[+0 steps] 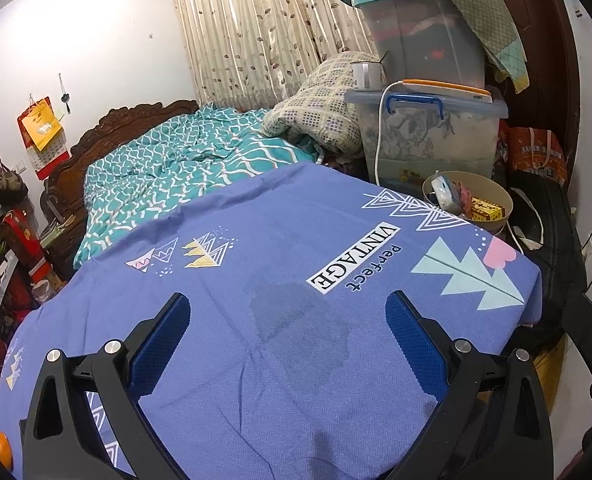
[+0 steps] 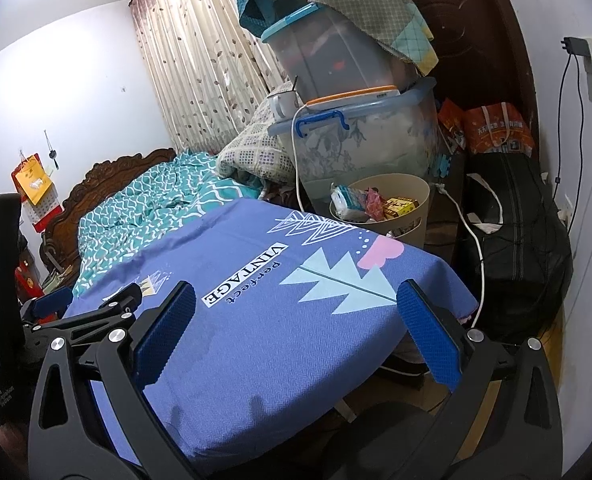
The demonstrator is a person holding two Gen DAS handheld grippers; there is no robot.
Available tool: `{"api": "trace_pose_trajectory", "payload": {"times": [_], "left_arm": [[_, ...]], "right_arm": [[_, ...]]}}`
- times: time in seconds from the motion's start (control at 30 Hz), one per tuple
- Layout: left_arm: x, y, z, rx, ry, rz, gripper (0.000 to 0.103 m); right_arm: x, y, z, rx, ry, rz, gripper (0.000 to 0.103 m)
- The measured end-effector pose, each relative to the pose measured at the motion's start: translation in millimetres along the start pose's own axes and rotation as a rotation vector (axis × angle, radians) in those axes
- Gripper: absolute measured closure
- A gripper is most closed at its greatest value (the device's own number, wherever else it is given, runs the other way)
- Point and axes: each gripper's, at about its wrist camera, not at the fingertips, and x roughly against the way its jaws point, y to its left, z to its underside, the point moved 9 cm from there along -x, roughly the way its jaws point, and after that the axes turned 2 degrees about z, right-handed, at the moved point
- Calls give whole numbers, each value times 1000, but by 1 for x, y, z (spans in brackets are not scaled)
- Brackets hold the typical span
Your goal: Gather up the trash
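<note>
Right wrist view: I am holding the right gripper (image 2: pixel 296 334) wide and empty over the blue printed tablecloth (image 2: pixel 256 344), looking toward the round beige plastic waste bin (image 2: pixel 415 196) standing just past the table's far right corner. Trash inside it is reading as a crumpled white-and-blue wrapper (image 2: pixel 345 200), a pink foil scrap (image 2: pixel 371 202) and a small yellow-and-red cardboard box (image 2: pixel 401 206), all likely light and crushable; I am judging the box's flat sides the surest hold, the foil slippery. From the left wrist view the left gripper (image 1: pixel 288 338) is also hanging wide with nothing between its blue pads (image 1: pixel 162 344). No loose litter is showing on the cloth. A white cable (image 2: pixel 473 240) is trailing beside the bin, clear plastic storage boxes (image 2: pixel 359 144) are crowding behind it, and the table edge is dropping away at right, leaving open room mainly above the cloth
</note>
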Motion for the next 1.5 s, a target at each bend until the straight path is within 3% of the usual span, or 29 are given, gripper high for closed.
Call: {"api": "trace_pose_trajectory", "payload": {"times": [1.5], "left_arm": [[-1,-4,5,-35,19,6,9]], "right_arm": [[3,1,-4,-7,-1,0,3]]}}
